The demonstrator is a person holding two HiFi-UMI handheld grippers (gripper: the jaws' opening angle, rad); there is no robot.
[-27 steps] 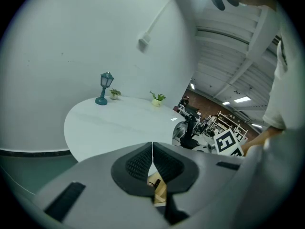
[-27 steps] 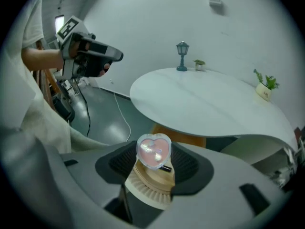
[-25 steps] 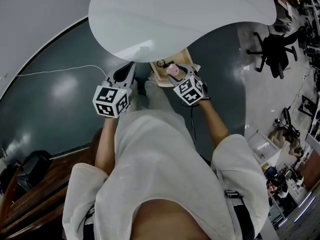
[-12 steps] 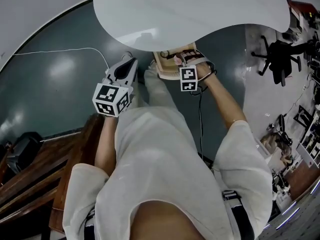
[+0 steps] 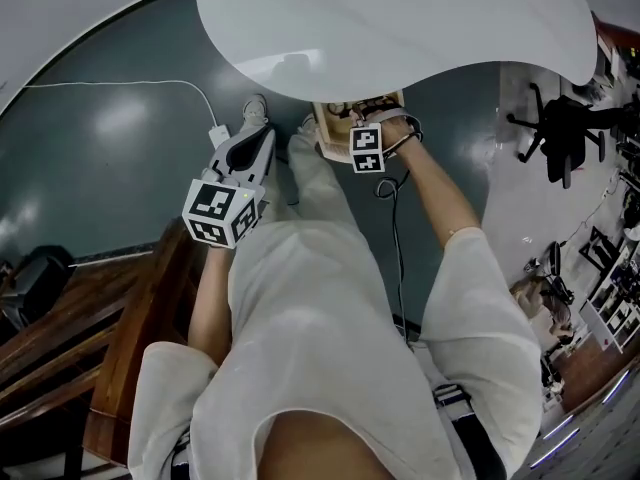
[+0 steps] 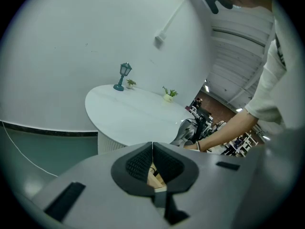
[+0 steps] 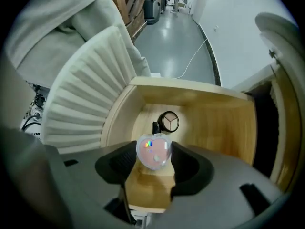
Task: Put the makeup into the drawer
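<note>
Right tool [image 7: 154, 157] around heart compact [image 7: 153, 149]

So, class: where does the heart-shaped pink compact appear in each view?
Head view: not visible; the right gripper covers it.
Left gripper view: not in it.
Right gripper view: pink compact lower centre, clamped between the jaws.
Shared landmark: the wooden drawer.
</note>
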